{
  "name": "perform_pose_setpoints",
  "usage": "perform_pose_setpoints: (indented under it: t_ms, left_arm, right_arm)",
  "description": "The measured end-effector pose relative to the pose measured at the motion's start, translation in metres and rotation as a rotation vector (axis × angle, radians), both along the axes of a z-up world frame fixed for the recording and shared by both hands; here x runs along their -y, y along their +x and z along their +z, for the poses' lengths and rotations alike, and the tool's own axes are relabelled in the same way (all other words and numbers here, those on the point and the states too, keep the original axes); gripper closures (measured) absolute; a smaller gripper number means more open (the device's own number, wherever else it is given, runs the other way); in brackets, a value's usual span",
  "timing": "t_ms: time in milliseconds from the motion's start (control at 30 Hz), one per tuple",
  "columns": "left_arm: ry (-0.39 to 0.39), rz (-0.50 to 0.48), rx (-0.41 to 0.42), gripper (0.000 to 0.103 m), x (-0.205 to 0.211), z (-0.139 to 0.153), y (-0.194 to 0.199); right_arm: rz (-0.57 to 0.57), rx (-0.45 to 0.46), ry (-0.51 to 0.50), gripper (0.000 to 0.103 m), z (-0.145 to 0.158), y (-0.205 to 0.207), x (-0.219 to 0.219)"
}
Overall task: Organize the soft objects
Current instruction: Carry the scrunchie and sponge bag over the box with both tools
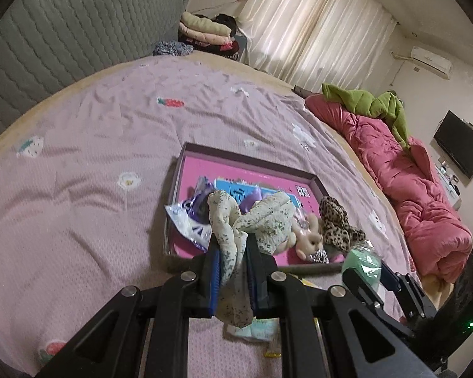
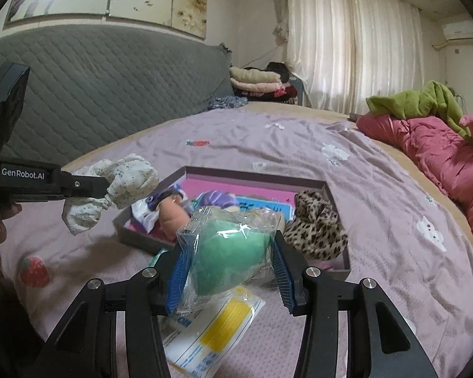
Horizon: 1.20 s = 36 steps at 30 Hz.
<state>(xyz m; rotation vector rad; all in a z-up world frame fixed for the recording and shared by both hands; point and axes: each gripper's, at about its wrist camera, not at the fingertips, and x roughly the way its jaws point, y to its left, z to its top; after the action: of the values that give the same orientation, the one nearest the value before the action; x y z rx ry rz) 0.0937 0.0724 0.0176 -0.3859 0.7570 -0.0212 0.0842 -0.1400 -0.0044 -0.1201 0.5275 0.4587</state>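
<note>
My left gripper [image 1: 231, 249] is shut on a white floral cloth [image 1: 261, 217] and holds it above the near left corner of a shallow box [image 1: 249, 157] with a pink floor. The right wrist view shows the same cloth [image 2: 123, 186] hanging from the left gripper [image 2: 105, 190]. My right gripper [image 2: 230, 252] is shut on a green soft ball in clear wrap [image 2: 228, 252], just in front of the box [image 2: 255, 171]. In the box lie a leopard-print scrunchie [image 1: 334, 220], a small plush bunny [image 1: 309, 236], and purple packets [image 1: 201, 201].
The box rests on a wide bed with a pink-lilac sheet [image 1: 94, 163]. Flat plastic packets [image 2: 211, 330] lie on the sheet under my right gripper. A red quilt [image 1: 419, 189] with a green garment lies along the right edge. A grey padded headboard [image 1: 63, 31] stands behind.
</note>
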Motion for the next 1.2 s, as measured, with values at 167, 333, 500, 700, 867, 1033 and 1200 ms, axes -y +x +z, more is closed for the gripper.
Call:
perform_pose_setpoints:
  t_ms: [167, 333, 500, 700, 867, 1033, 1200]
  left_arm:
    - [0.013, 0.012, 0.011, 0.088, -0.002, 0.003, 0.012]
    - [0.032, 0.022, 0.010, 0.088, -0.004, -0.001, 0.023]
    - [0.041, 0.040, 0.000, 0.088, -0.010, -0.008, 0.033]
    - [0.051, 0.052, -0.004, 0.088, -0.014, -0.015, 0.042]
    - [0.028, 0.047, -0.001, 0.088, -0.015, -0.022, 0.049]
    - [0.002, 0.040, -0.017, 0.088, -0.019, -0.032, 0.057]
    - [0.030, 0.033, -0.029, 0.088, -0.020, -0.040, 0.061]
  right_arm:
    - [-0.011, 0.020, 0.003, 0.053, 0.003, 0.010, -0.001]
    - [-0.016, 0.037, -0.004, 0.053, 0.003, 0.018, -0.005]
    - [-0.006, 0.041, -0.006, 0.053, 0.001, 0.025, -0.010]
    - [0.001, 0.054, -0.009, 0.053, 0.003, 0.033, -0.015]
    - [0.002, 0.050, -0.019, 0.053, 0.003, 0.038, -0.018]
    - [-0.016, 0.032, -0.032, 0.053, 0.002, 0.044, -0.020]
    - [-0.047, 0.030, -0.050, 0.053, 0.003, 0.052, -0.022]
